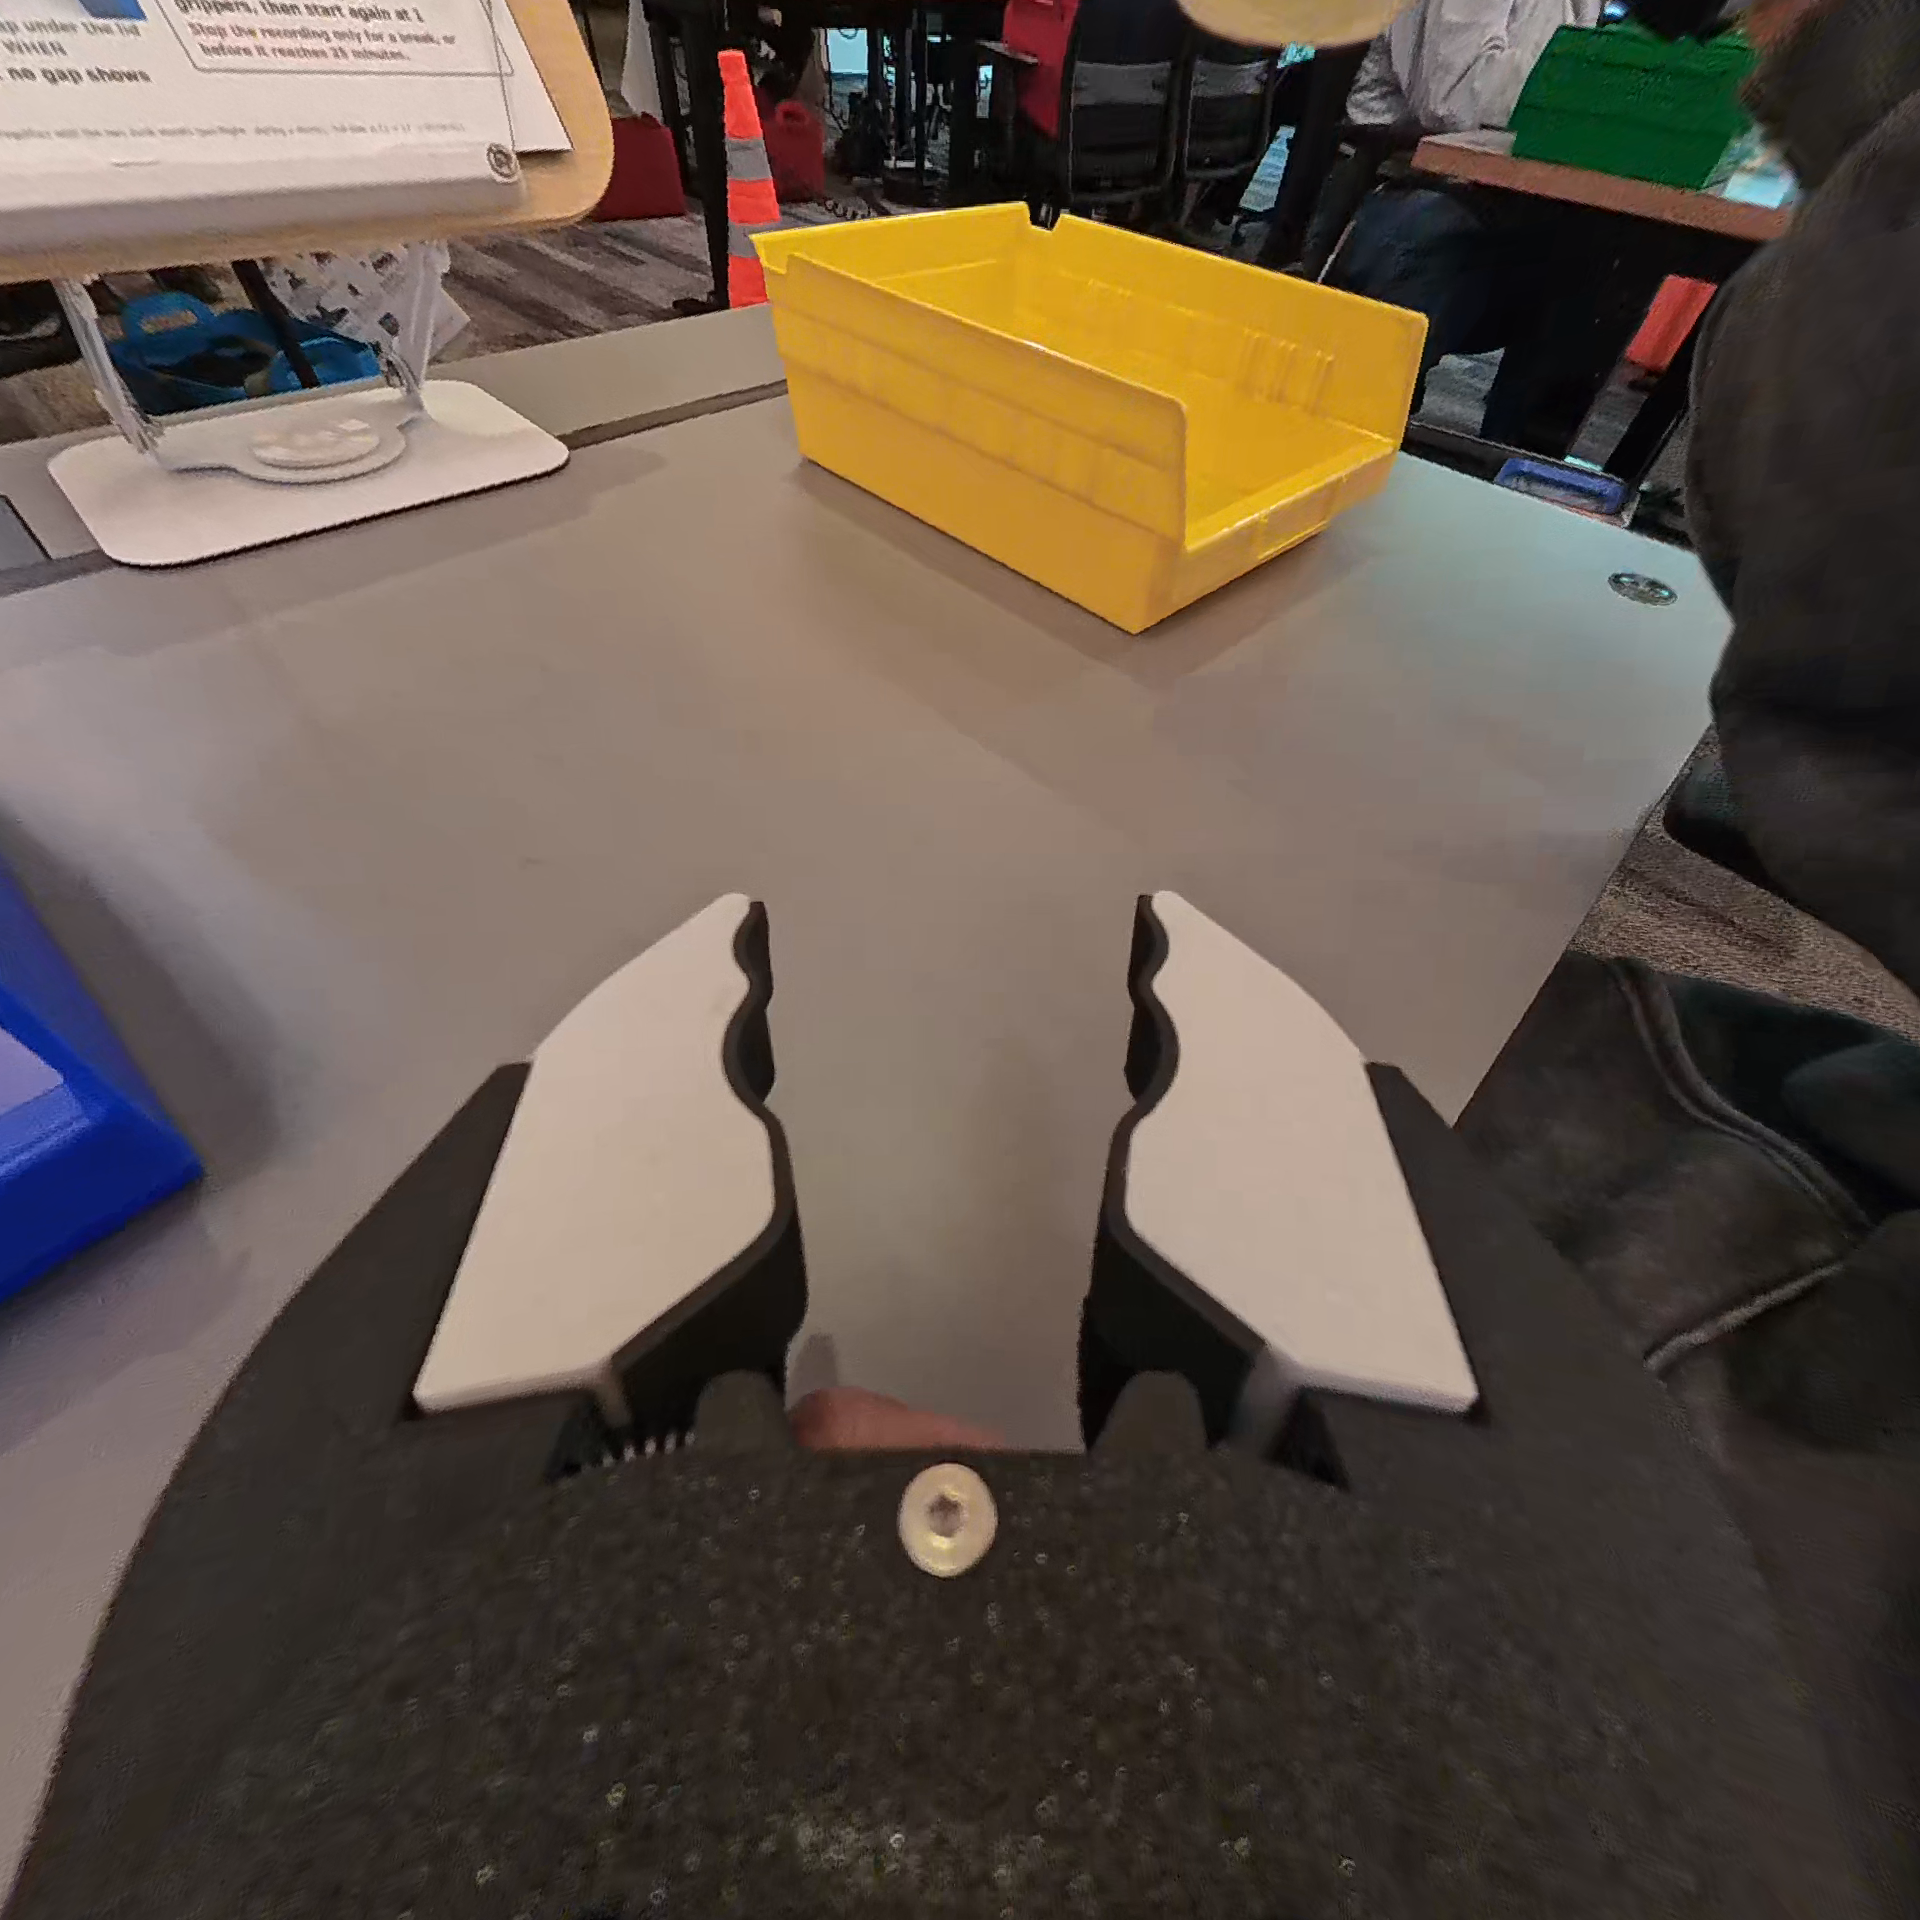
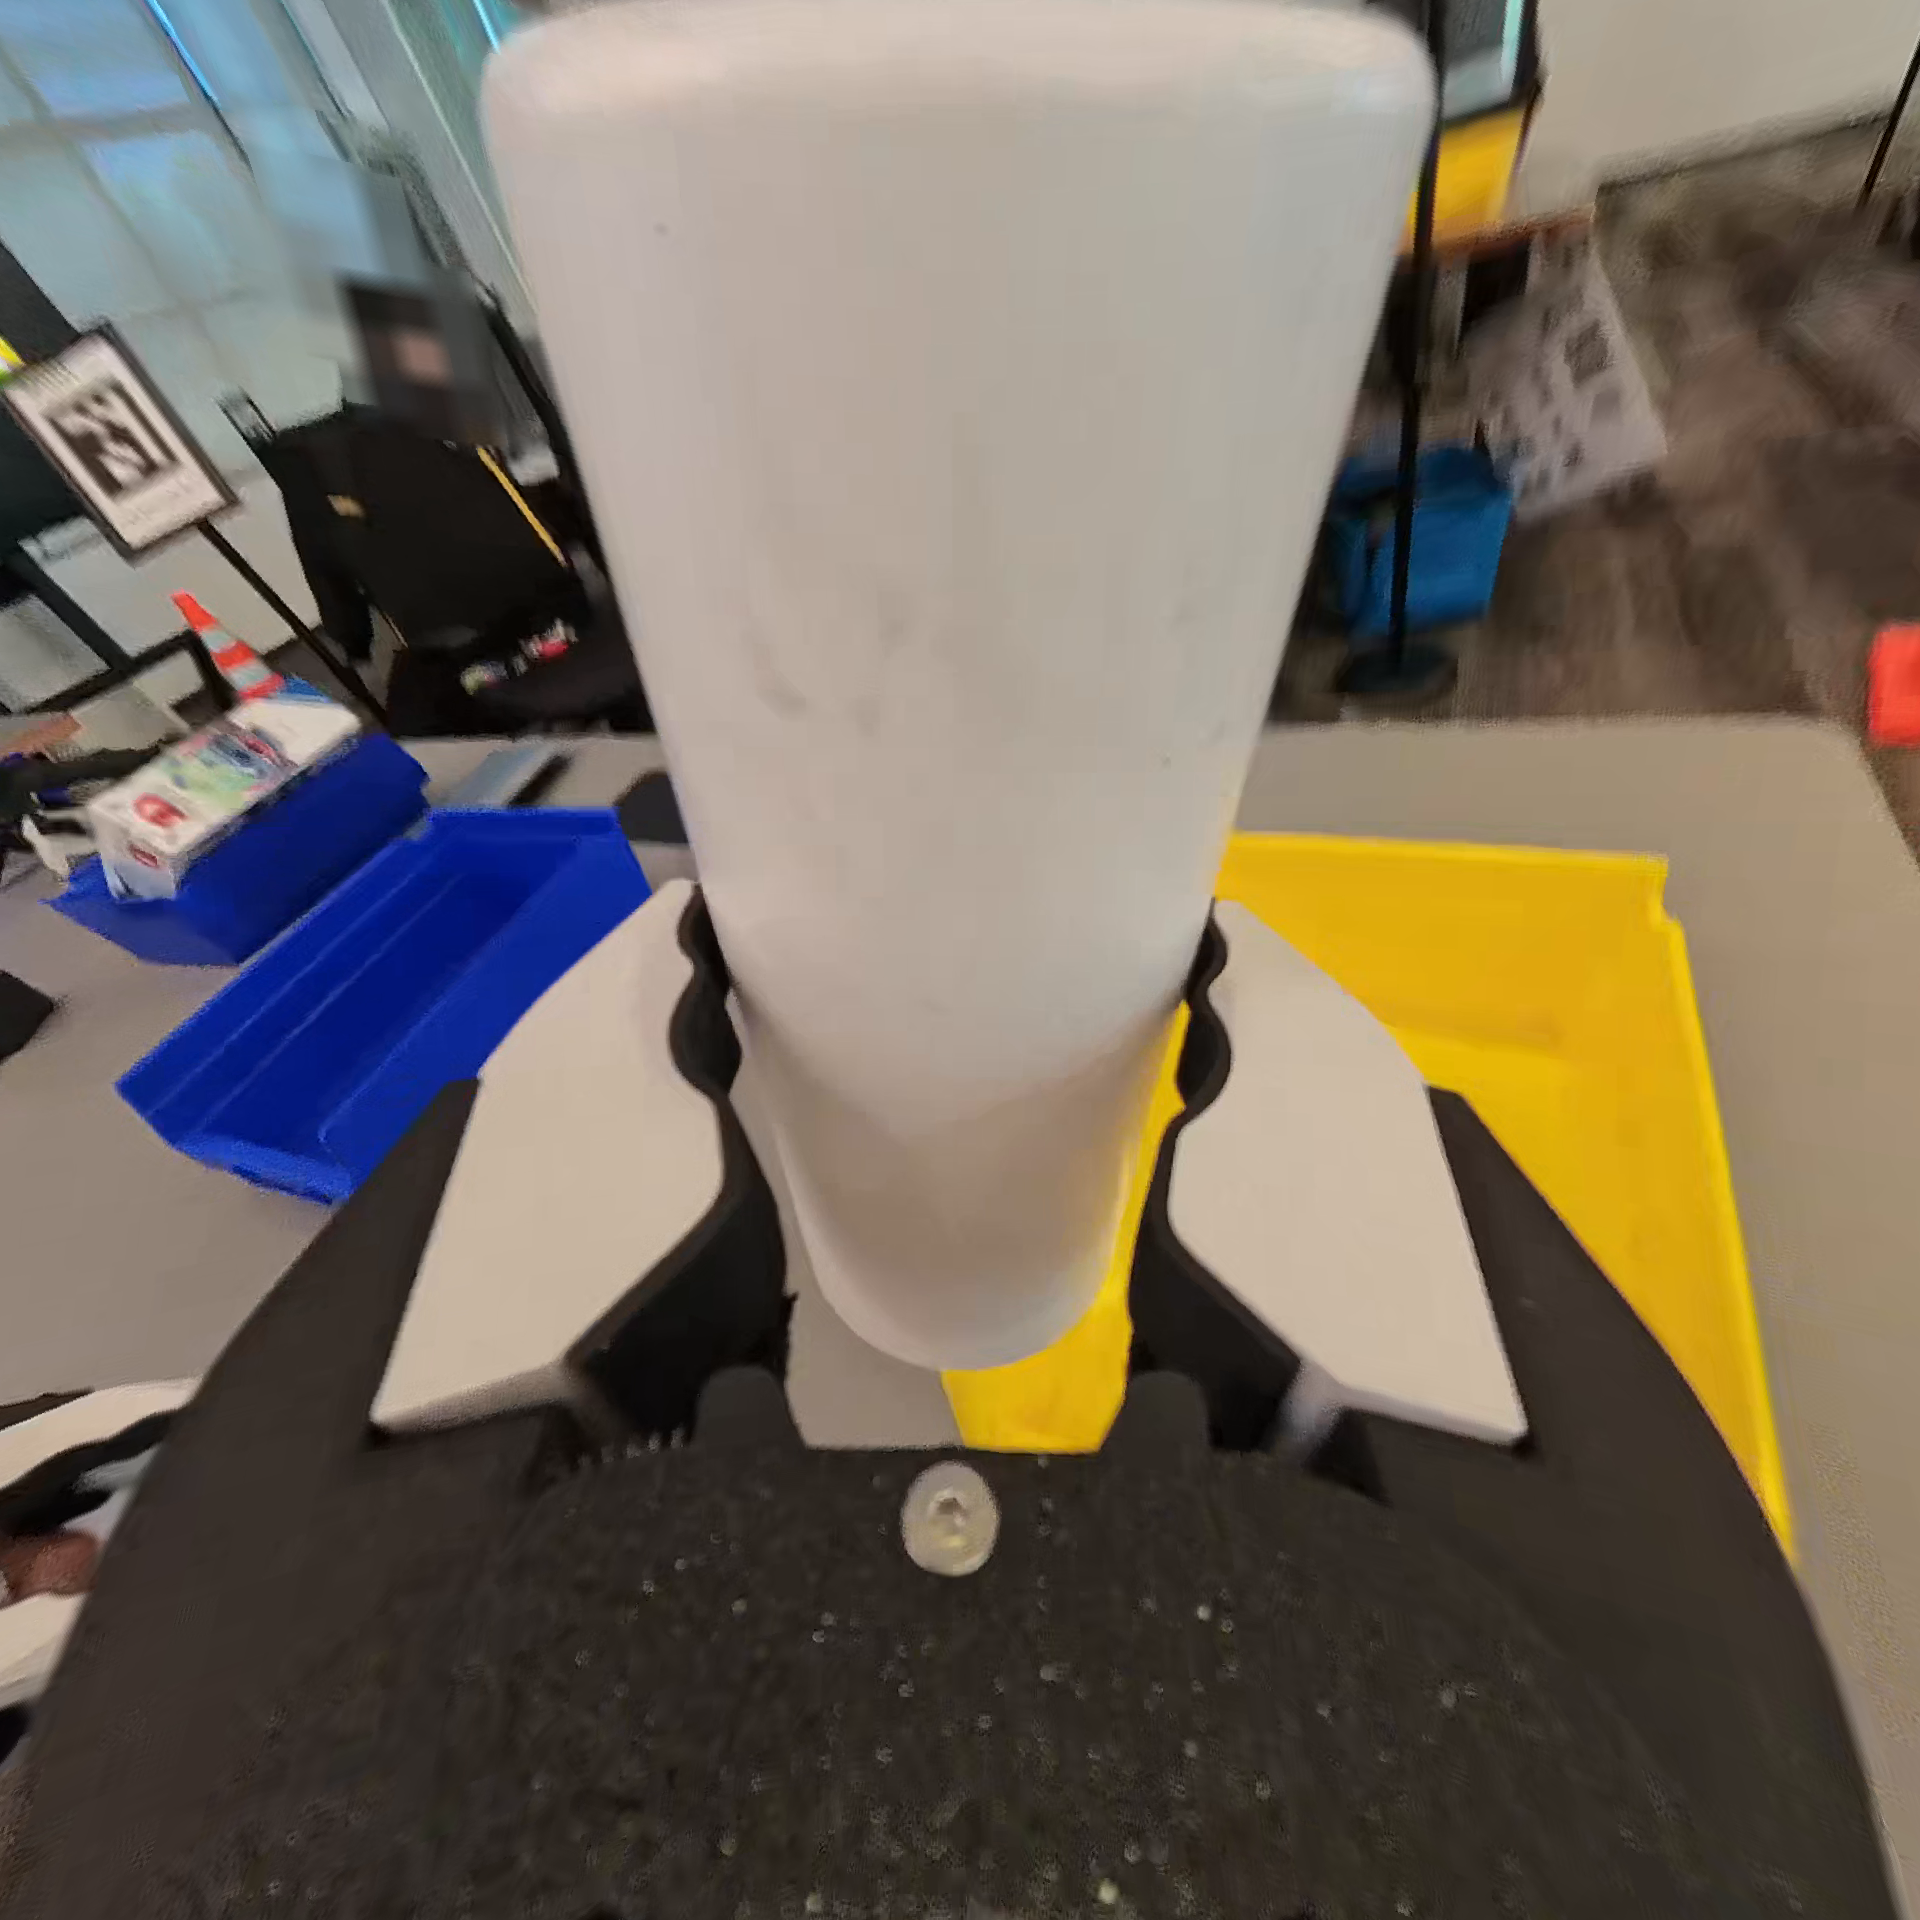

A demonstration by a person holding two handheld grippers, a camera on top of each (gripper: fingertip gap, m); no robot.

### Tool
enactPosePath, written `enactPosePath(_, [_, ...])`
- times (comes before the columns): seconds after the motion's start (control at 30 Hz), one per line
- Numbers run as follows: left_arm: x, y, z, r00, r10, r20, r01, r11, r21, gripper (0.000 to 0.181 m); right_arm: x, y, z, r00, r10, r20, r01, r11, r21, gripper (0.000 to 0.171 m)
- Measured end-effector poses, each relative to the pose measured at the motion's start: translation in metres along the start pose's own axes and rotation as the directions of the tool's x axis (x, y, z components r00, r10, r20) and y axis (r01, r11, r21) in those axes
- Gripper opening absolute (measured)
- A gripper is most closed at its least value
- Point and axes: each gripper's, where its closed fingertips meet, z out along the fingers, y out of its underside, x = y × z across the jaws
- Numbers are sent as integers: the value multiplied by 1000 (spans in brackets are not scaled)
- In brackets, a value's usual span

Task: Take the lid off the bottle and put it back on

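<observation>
The grey counter [image 1: 935, 748] carries a yellow bin [image 1: 1091, 416], empty inside, and a blue bin [image 2: 364, 997] off to its side. The white bottle [image 2: 956, 623] is lifted above the counter, pinched near its lower end between the fingers of the right gripper [image 2: 956, 987], over the near corner of the yellow bin; its top runs out of view, so the lid cannot be seen. The left gripper [image 1: 951, 966] is spread wide with nothing between its fingers, above bare counter.

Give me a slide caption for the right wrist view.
Right tongs grip a white bottle above the yellow bin.
</observation>
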Motion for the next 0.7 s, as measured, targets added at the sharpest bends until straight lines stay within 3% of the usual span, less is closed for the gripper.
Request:
enactPosePath(0.17, [-1,-3,-2,1000,0,2,0,1000,10,66,76,45,44,982,135,-129,-170,931,-322,84])
enactPosePath(0.27, [-3,-2,-2,1000,-1,9,1,1000,5,66,101,103,69,958,208,-200,-286,773,-566,84])
enactPosePath(0.4, [-4,-1,-1,1000,-8,7,8,1000,-3,66,131,165,79,945,59,-323,-300,555,-776,83])
enactPosePath(0.53, [-5,0,-1,1000,-11,7,11,1000,-8,66,146,201,78,928,-60,-368,-322,369,-872,83])
enactPosePath(0.63, [-5,0,-1,1000,-15,7,15,1000,-10,66,153,213,80,915,-73,-397,-358,307,-882,84])
enactPosePath(0.7, [-6,-1,-2,1000,-17,7,17,1000,-7,66,157,210,84,905,-52,-423,-386,320,-865,84])
